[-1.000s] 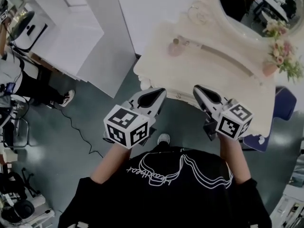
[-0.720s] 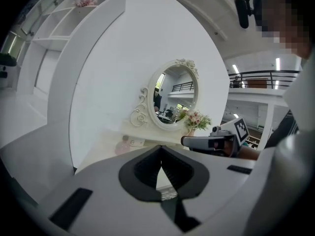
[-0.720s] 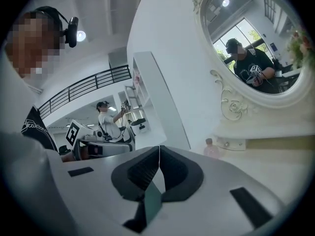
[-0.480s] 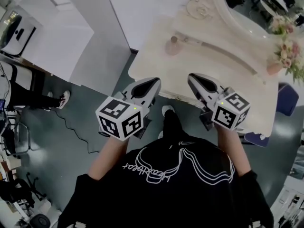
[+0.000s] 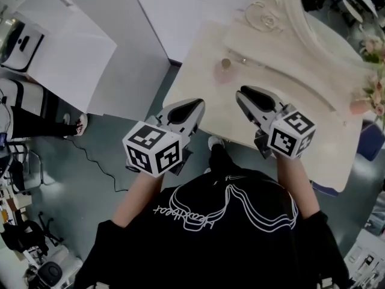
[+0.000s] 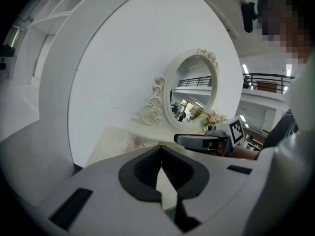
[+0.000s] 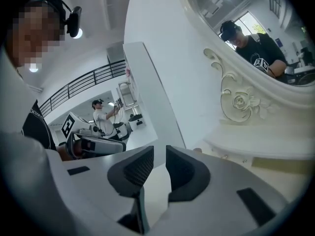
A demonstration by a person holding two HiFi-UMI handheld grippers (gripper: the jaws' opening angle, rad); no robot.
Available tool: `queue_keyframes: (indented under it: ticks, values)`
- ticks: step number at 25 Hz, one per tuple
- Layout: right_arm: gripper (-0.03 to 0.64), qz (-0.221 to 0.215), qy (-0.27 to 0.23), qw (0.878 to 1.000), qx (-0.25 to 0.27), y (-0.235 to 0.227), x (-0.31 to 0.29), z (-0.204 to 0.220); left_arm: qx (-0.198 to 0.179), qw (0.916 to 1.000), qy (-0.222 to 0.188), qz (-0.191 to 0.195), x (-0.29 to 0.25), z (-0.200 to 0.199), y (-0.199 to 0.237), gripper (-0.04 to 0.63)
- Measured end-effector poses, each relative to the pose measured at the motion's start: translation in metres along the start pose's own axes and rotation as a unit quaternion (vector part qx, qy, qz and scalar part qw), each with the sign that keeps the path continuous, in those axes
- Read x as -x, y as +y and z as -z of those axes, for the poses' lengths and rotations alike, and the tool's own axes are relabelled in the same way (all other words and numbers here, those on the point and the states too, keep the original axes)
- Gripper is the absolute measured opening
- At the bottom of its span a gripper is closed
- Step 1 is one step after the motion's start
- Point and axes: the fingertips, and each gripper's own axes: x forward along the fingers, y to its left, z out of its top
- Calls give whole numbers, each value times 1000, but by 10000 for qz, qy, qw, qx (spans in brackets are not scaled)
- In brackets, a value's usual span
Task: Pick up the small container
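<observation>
The small container point(image 5: 224, 70) is a pale pink bottle with a round cap, standing on the cream dressing table point(image 5: 198, 71) near its left end. It also shows faintly past the left jaws as a pink shape point(image 6: 138, 142). My left gripper point(image 5: 195, 105) hovers at the table's front edge, short of the bottle, its jaw tips touching and empty. My right gripper point(image 5: 243, 92) is over the tabletop, just right of the bottle and a little nearer to me. Its jaws point(image 7: 160, 154) are opening, with a narrow gap and nothing between them.
An oval mirror point(image 5: 337, 17) in a carved frame rises at the back of the table, with flowers point(image 5: 376, 47) and a pink pot point(image 5: 361, 106) at the right. White partition panels point(image 5: 138, 47) stand to the left. A cable point(image 5: 96, 161) lies on the grey floor, and a person point(image 5: 18, 110) stands at far left.
Both grippers have come forward to the dressing table, and their tips now reach its front edge. The pink bottle now lies closer to them.
</observation>
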Motion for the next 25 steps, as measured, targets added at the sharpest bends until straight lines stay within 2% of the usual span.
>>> queue_keyframes:
  ticks: [4, 8, 15, 25]
  values:
    - [89, -38, 142, 9998, 123, -23, -22, -5, 134, 9999, 61, -78, -15, -9, 21, 3]
    - [143, -6, 358, 9977, 584, -41, -42, -6, 294, 9994, 146, -146, -26, -12, 40, 3]
    - [183, 64, 841, 9924, 897, -74, -78, 24, 535, 9978, 314, -250, -49, -4, 68, 3]
    - [179, 301, 926, 9863, 1334, -107, -113, 46, 720, 9951, 449, -502, -53, 11, 92, 3]
